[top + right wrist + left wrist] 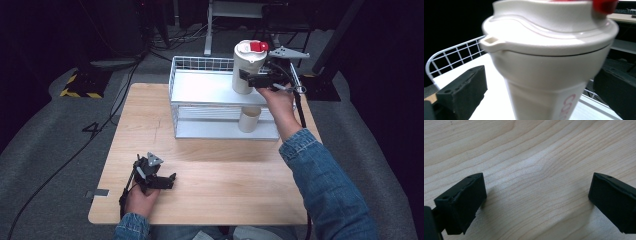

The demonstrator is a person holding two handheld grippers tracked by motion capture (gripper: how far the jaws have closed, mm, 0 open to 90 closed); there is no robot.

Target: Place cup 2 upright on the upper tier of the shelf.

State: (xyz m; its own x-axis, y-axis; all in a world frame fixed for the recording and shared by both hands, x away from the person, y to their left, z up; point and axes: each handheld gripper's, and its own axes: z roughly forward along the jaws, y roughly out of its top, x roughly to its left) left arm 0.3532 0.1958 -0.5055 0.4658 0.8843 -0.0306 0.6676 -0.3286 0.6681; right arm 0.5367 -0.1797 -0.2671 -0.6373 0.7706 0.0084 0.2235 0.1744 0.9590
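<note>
Gripping a cream tumbler at upper right, right tongs above the wire rack.
Left tongs rest wide open, empty, on the surface, lower left.

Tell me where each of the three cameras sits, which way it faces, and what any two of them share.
High view: above the person's side, looking forward and down on the wooden table; both forearms, the left gripper and right gripper show.
Left gripper view: on the left gripper, facing down at bare tabletop; its black jaws stand apart.
Right gripper view: on the right gripper, facing the cream tumbler; its jaws flank it.
Shared: high and right gripper views both show the tumbler and white wire rack.
</note>
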